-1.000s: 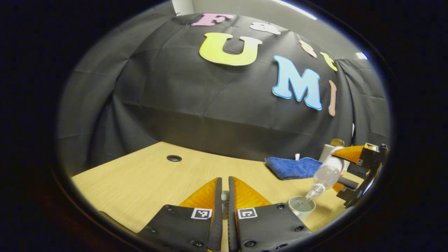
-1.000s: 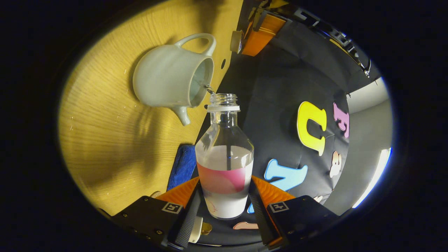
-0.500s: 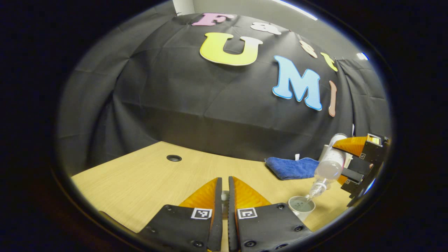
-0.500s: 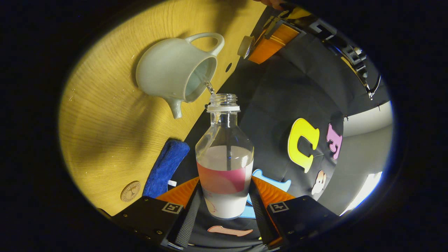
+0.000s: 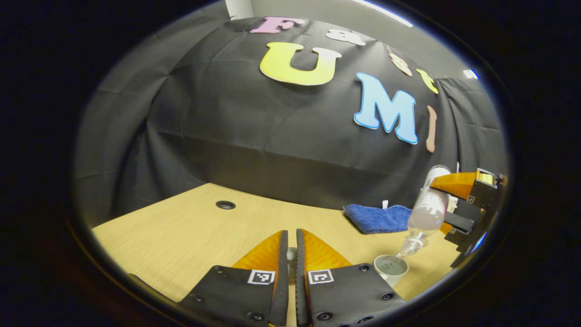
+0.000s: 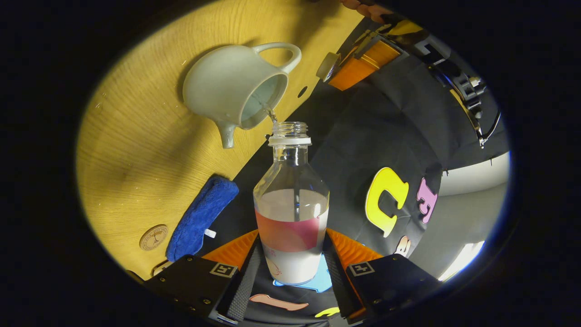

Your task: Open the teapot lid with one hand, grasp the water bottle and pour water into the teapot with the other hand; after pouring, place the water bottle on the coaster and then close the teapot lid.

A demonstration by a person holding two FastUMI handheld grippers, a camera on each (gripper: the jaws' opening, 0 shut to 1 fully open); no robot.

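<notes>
Right now the right gripper [image 6: 290, 268] is clamping the water bottle [image 6: 290, 200] at its lower body, both fingers pressing on the white base below a pink label band. It is a clear bottle with a rounded shoulder, a narrow ribbed neck and a white collar ring, and it is carrying a cloudy whitish liquid. It is tipping mouth-down over the teapot [image 6: 236, 93], and a thin stream of water is running from the mouth into the open top. That teapot is a smooth, pale glazed ceramic piece with a round belly, a looped handle and a short spout, and it is sitting on the light wood-grain table [image 6: 136, 159].

Beyond the teapot, in the left gripper view, a folded blue cloth [image 5: 374, 217] with a soft, nappy texture is lying on the table, with a small white tag showing at its edge. Further from the teapot than the cloth, in the right gripper view, a round wooden coaster [image 6: 153, 237] is lying flat.

Above and beside the teapot, the left gripper [image 5: 291, 259] is holding its fingers almost together, pinching the small, pale round lid [image 6: 327, 66] by something between them; the lid's face is turning toward the right gripper view.
</notes>
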